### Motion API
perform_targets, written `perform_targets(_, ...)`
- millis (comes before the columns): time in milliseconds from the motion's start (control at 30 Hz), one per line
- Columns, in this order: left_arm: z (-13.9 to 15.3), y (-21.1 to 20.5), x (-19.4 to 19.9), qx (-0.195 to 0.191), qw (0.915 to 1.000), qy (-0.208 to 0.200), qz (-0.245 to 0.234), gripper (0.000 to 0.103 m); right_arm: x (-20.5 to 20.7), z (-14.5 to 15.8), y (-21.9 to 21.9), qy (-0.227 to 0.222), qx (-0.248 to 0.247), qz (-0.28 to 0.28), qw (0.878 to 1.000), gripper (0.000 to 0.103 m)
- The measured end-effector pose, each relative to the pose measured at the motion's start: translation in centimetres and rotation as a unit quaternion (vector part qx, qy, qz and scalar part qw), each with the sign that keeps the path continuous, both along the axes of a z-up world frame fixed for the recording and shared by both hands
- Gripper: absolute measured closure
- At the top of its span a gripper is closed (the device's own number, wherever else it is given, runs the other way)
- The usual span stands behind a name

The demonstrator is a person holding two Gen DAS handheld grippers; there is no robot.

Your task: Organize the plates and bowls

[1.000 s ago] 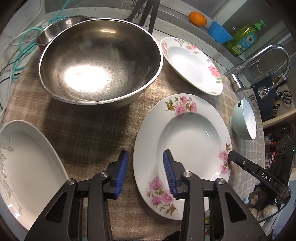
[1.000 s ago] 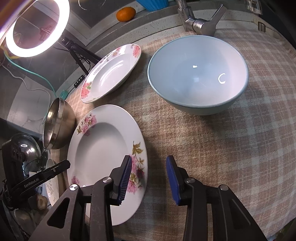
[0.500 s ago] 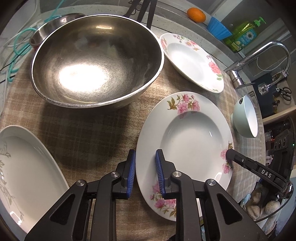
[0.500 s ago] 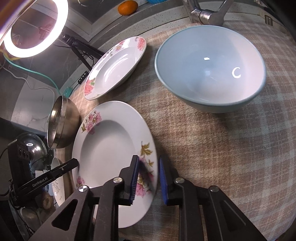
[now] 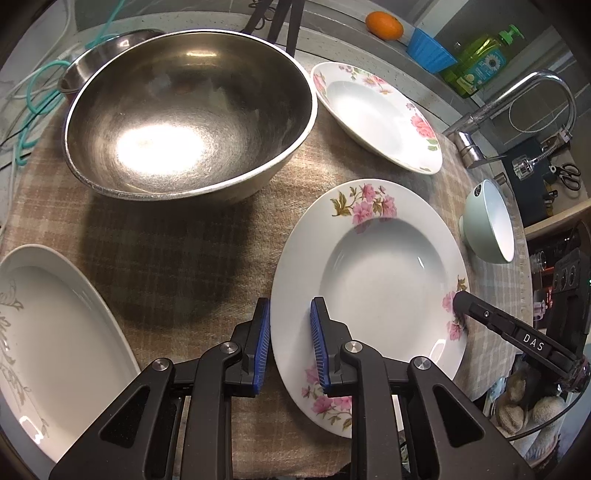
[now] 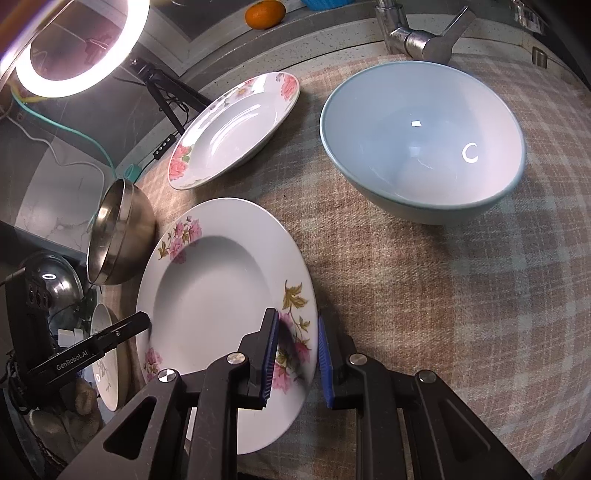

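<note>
A white deep plate with pink flowers (image 5: 373,284) (image 6: 218,284) lies on the checked cloth. My left gripper (image 5: 290,314) is shut on its left rim, one blue pad on each side of the edge. My right gripper (image 6: 297,325) is shut on the opposite rim in the same way. A second flowered plate (image 5: 373,110) (image 6: 236,129) rests behind it. A large steel bowl (image 5: 188,125) (image 6: 120,232) stands to the left. A pale blue bowl (image 6: 421,140) (image 5: 489,221) stands to the right. A white oval dish (image 5: 55,332) lies at the near left.
A tap (image 5: 517,99) rises at the back right beside a green soap bottle (image 5: 480,62), a blue cup (image 5: 428,48) and an orange (image 5: 384,24). A smaller steel bowl (image 5: 99,55) sits behind the large one. A ring light (image 6: 77,48) shines at the back left.
Both grippers have closed from open onto opposite rims of the near flowered plate. They have also edged in toward it; the plate itself looks unmoved.
</note>
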State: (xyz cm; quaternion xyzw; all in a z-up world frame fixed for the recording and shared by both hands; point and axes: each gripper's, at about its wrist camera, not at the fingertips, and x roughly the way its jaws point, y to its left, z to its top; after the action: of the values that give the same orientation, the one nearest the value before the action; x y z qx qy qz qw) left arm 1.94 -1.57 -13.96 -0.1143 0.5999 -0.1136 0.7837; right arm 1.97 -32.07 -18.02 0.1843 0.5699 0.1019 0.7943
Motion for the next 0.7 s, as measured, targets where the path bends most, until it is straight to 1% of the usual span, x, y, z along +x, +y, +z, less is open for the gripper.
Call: perform_targets(700,0.0,-0.2,-1.9,0.007,0.9999,0.002,-0.013,0.083,-2.5,0.0,-0.5,0.002,-0.003,0.002,1.000,0.084)
